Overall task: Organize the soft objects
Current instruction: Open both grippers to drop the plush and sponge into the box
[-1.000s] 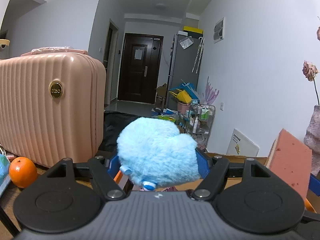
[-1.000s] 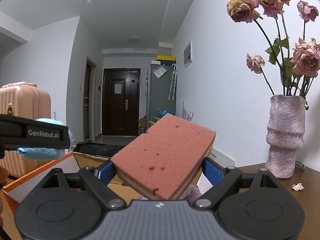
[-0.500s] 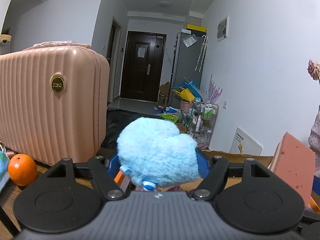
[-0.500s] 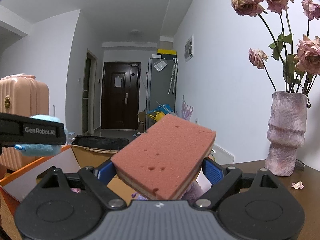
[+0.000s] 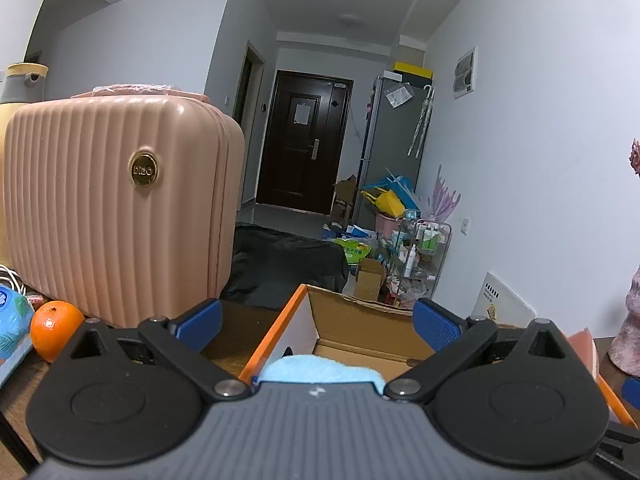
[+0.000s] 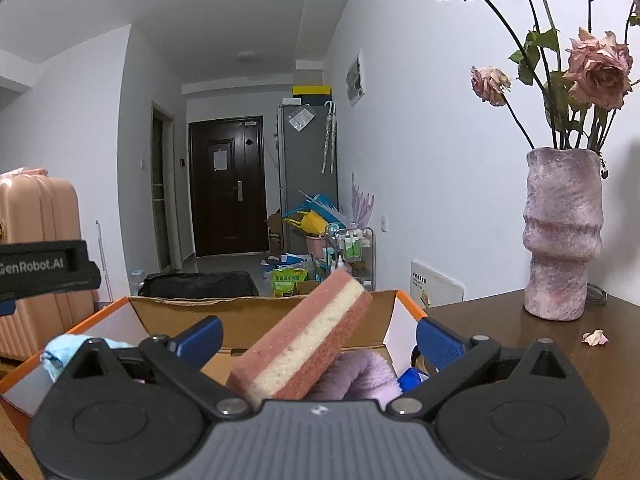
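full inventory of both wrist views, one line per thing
cardboard box: 1, brown with orange rim, on table ahead of both grippers
blue plush: 1, light blue, in box
sponge: 1, pink with cream layer, tilted over box
purple plush: 1, lilac, in box
suitcase: 1, pink, left
orange: 1, orange, beside suitcase
vase: 1, mauve, with dried roses, on table right
left gripper: 1, black with blue pads, open over box
right gripper: 1, black with blue pads, open

One box point(image 6: 256, 312), one sponge point(image 6: 308, 336), one orange point(image 5: 54, 334), one vase point(image 6: 562, 236).
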`<state>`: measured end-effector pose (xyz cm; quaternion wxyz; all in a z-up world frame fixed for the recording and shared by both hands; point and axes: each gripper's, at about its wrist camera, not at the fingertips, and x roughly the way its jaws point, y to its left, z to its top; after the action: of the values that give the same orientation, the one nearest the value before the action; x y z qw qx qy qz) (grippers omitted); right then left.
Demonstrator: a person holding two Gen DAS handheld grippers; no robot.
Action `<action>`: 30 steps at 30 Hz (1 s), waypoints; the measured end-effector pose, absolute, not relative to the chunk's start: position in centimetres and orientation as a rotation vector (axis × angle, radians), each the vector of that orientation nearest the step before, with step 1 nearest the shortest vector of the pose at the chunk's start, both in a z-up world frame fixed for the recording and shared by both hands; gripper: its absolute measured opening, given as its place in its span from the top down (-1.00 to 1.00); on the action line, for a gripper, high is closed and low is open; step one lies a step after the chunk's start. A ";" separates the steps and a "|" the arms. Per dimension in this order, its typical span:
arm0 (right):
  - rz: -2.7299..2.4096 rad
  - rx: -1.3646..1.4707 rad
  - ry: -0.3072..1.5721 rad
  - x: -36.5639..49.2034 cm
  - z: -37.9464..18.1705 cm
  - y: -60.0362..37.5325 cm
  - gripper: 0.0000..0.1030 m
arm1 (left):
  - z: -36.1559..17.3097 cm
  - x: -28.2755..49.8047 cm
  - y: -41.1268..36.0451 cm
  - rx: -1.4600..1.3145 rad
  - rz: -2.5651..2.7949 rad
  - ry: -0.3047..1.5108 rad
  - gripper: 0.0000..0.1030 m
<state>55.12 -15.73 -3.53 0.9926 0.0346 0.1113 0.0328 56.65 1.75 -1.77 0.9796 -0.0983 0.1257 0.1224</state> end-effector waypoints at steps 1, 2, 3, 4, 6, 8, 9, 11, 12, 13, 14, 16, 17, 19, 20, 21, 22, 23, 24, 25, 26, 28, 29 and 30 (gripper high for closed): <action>0.065 0.069 0.222 55.1 -3.5 -15.7 -1.00 | -1.8 56.6 1.7 -0.197 0.248 0.254 -1.00; 0.064 0.069 0.221 55.0 -3.5 -15.7 -1.00 | -1.8 56.6 1.7 -0.197 0.249 0.253 -1.00; 0.064 0.070 0.220 55.0 -3.6 -15.7 -1.00 | -1.8 56.5 1.7 -0.197 0.249 0.251 -1.00; 0.063 0.070 0.218 55.0 -3.5 -15.7 -1.00 | -1.8 56.5 1.7 -0.197 0.249 0.252 -1.00; 0.062 0.073 0.214 54.9 -3.5 -15.7 -1.00 | -1.8 56.5 1.7 -0.194 0.249 0.251 -1.00; 0.060 0.074 0.210 54.8 -3.5 -15.7 -1.00 | -1.8 56.5 1.7 -0.193 0.253 0.249 -1.00; 0.058 0.074 0.207 54.7 -3.5 -15.7 -1.00 | -1.7 56.5 1.6 -0.192 0.256 0.248 -1.00; 0.057 0.074 0.200 54.5 -3.4 -15.7 -1.00 | -1.7 56.4 1.7 -0.194 0.260 0.245 -1.00; 0.056 0.073 0.195 54.3 -3.3 -15.7 -1.00 | -1.7 56.3 1.7 -0.195 0.263 0.243 -1.00; 0.056 0.072 0.191 54.2 -3.3 -15.7 -1.00 | -1.7 56.1 1.6 -0.195 0.266 0.241 -1.00; 0.056 0.070 0.186 54.1 -3.3 -15.7 -1.00 | -1.7 56.0 1.6 -0.195 0.268 0.240 -1.00; 0.055 0.064 0.178 53.7 -3.2 -15.7 -1.00 | -1.7 55.6 1.7 -0.195 0.271 0.240 -1.00; 0.055 0.061 0.174 53.5 -3.1 -15.7 -1.00 | -1.7 55.5 1.7 -0.196 0.272 0.240 -1.00; 0.055 0.056 0.166 53.0 -3.1 -15.8 -1.00 | -1.7 55.2 1.8 -0.198 0.276 0.238 -1.00; 0.054 0.054 0.162 52.8 -3.0 -15.8 -1.00 | -1.7 55.0 1.8 -0.200 0.278 0.237 -1.00; 0.054 0.052 0.157 52.4 -3.0 -15.9 -1.00 | -1.6 54.8 2.0 -0.202 0.280 0.236 -1.00; 0.053 0.051 0.155 52.1 -2.9 -15.9 -1.00 | -1.6 54.5 2.1 -0.203 0.282 0.235 -1.00; 0.053 0.049 0.154 51.9 -2.9 -16.0 -1.00 | -1.6 54.2 2.1 -0.203 0.284 0.236 -1.00; 0.051 0.048 0.153 51.6 -2.9 -16.1 -1.00 | -1.7 54.0 2.2 -0.205 0.284 0.237 -1.00; 0.051 0.048 0.154 51.4 -2.9 -16.2 -1.00 | -1.6 53.7 2.3 -0.207 0.285 0.239 -1.00; 0.050 0.048 0.154 51.1 -2.9 -16.3 -1.00 | -1.6 53.6 2.4 -0.209 0.285 0.241 -1.00; 0.047 0.049 0.153 50.6 -2.9 -16.5 -1.00 | -1.6 53.1 2.5 -0.210 0.287 0.242 -1.00; 0.046 0.049 0.153 50.3 -2.9 -16.6 -1.00 | -1.5 52.8 2.6 -0.211 0.287 0.242 -1.00; 0.046 0.048 0.153 50.1 -2.9 -16.7 -1.00 | -1.6 52.8 2.6 -0.211 0.288 0.243 -1.00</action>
<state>50.09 -16.68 -2.86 0.9965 0.0239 0.0766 0.0227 52.78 2.57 -1.57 0.9769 -0.1044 0.1203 0.1427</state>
